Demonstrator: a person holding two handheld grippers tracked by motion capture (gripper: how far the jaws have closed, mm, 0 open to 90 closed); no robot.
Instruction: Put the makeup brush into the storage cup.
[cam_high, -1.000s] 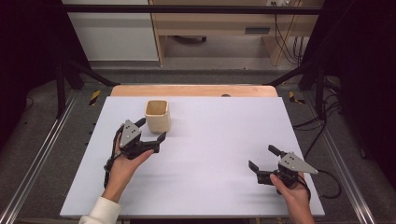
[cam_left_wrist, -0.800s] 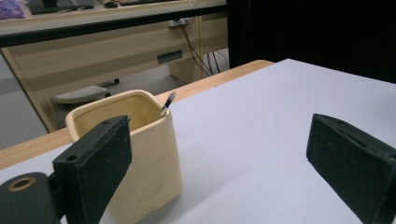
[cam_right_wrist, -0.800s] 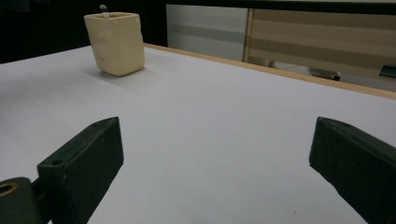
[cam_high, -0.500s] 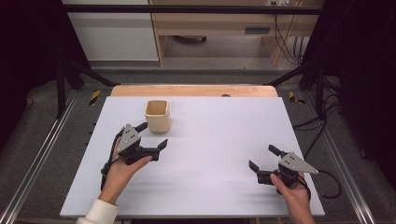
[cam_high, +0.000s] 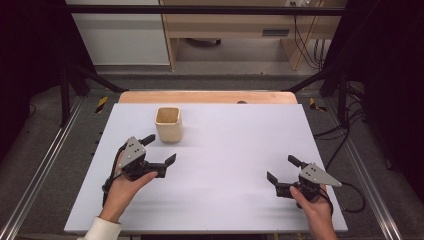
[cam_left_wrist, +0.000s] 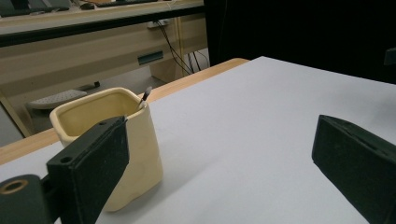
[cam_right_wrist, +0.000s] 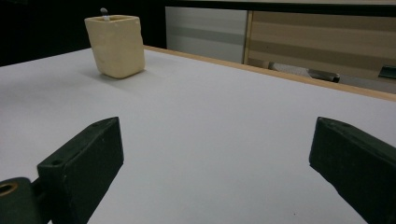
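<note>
Overhead view; two low tool views

Left gripper (cam_left_wrist: 219, 172) low over white table (cam_left_wrist: 261, 121), jaws spread wide, nothing between them. Cream square cup (cam_left_wrist: 109, 140) stood upright at 10 o'clock, partly behind left-hand jaw. Thin dark stick (cam_left_wrist: 145, 96) poked above cup rim. Wooden table edge at 11 o'clock.

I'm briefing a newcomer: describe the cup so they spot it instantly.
Start at the white table; look to its far left part, just beyond the left gripper. There stands the cream square-mouthed cup, upright, with a thin stick tip poking above its rim.
</note>
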